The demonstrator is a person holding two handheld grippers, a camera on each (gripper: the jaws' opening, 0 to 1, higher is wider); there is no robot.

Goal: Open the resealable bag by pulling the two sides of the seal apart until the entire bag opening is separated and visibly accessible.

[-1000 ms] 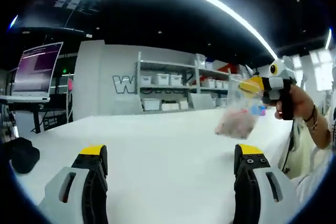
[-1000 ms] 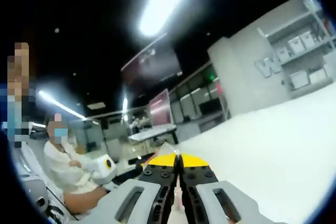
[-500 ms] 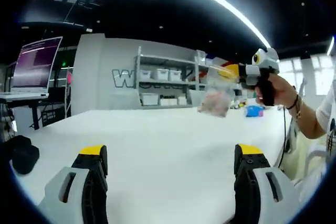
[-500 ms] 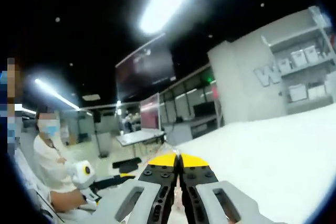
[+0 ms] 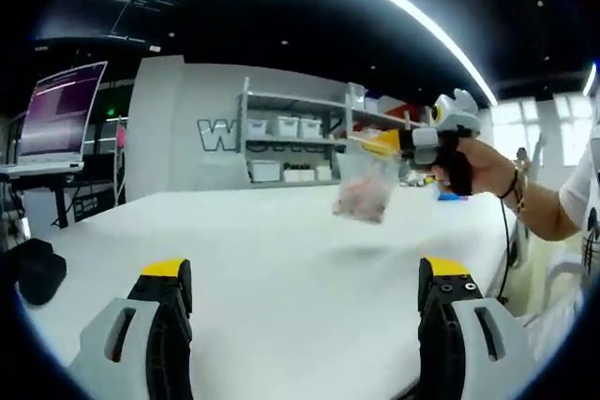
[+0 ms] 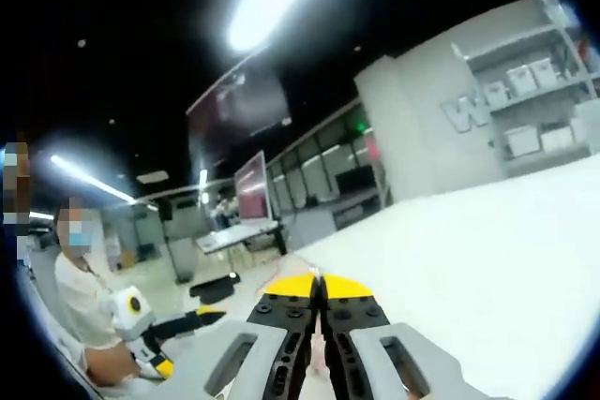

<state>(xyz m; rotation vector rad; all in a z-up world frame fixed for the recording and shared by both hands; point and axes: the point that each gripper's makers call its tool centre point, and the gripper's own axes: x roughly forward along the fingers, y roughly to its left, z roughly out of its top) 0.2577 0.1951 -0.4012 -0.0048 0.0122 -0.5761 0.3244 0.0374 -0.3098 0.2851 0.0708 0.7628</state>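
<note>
Jaws of the left gripper (image 5: 305,292) stand wide apart at the bottom of the left gripper view, grey with yellow tips, nothing between them, poised over the bare white table (image 5: 262,250). Beyond them, toward the right of that view, the right gripper (image 5: 386,144) comes in, held in a person's hand (image 5: 473,164) with a bracelet at the wrist. Its yellow-tipped jaws pinch the top edge of the resealable bag (image 5: 363,183), which hangs clear of the table with a faint shadow beneath it. The bag is transparent and holds something pinkish in its lower part; what the contents are cannot be told. Whether the seal is parted at all is too small to judge.

Behind the bag, a grey wall bears large white letters, and a metal shelf unit (image 5: 295,142) carries white storage boxes. A monitor (image 5: 63,117) glows purple at the left of the view.

From the right gripper view, that gripper's own jaws (image 6: 317,292) rise pressed together, yellow tips touching, with a thin pale sliver of the bag caught in the seam. The white table stretches off to the right there. At the lower left a seated person (image 6: 89,311) in a light top holds another yellow-and-grey gripper (image 6: 155,320).
</note>
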